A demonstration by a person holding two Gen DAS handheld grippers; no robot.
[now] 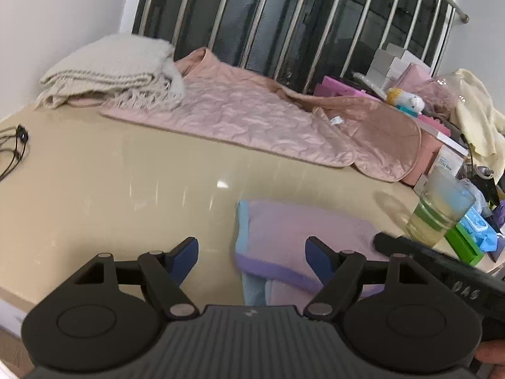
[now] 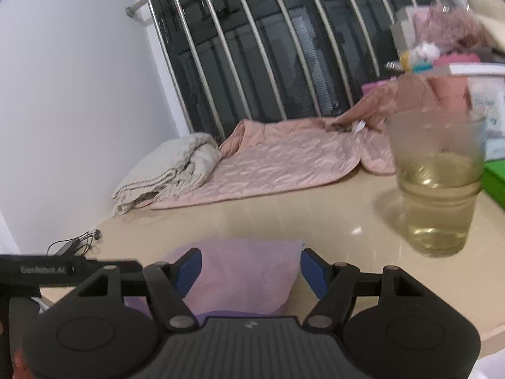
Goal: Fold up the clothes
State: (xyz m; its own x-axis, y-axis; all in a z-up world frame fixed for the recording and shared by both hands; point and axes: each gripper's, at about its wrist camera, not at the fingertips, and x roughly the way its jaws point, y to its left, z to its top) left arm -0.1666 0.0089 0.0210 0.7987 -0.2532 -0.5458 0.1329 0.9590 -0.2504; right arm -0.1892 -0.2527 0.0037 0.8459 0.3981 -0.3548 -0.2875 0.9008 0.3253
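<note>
Towel (image 1: 293,237) lies folded near glass (image 1: 442,211); pink quilt (image 1: 252,113) behind.

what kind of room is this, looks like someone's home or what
Most likely a lived-in home, at a table by a barred window. Signs: a pink quilted blanket and a folded cream throw on the beige tabletop, a glass of yellowish drink, and a small pink-and-purple towel being folded.

- I hold two grippers: my left gripper (image 1: 252,257) and my right gripper (image 2: 251,271).
- One folded lilac towel (image 1: 293,237) lies before me.
- One pink quilted blanket (image 1: 252,117).
- One cream knitted throw (image 1: 110,69).
- One glass of yellowish liquid (image 2: 437,183).
- One black cable (image 1: 15,145).
</note>
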